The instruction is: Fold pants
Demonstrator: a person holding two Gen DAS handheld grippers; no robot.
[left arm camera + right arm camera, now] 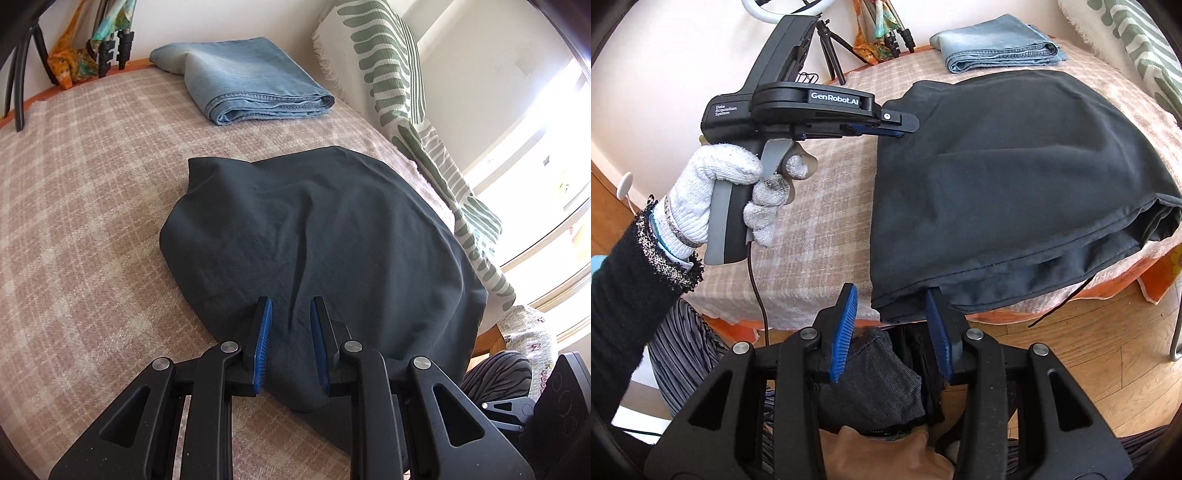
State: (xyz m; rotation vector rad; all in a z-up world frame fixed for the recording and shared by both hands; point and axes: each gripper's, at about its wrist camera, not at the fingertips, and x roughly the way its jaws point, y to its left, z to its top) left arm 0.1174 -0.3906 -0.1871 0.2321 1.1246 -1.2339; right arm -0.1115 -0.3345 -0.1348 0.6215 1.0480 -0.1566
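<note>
**Left tongs clenched, right tongs released**

Your left gripper [291, 306] pinches a fold of the black pants [314, 221]; your right gripper [892, 295] stands parted around their near corner. On the plaid-covered table [74, 184], the pants lie lengthwise from its near edge toward the folded jeans [251, 81], hem overhanging that edge.

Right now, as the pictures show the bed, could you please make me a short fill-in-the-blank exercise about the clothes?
1. The black pants lie on a ____ blanket.
2. The folded jeans beyond them are light ____.
3. The hand holding the left gripper wears a ____ glove.

Missing words: checked; blue; white
</note>
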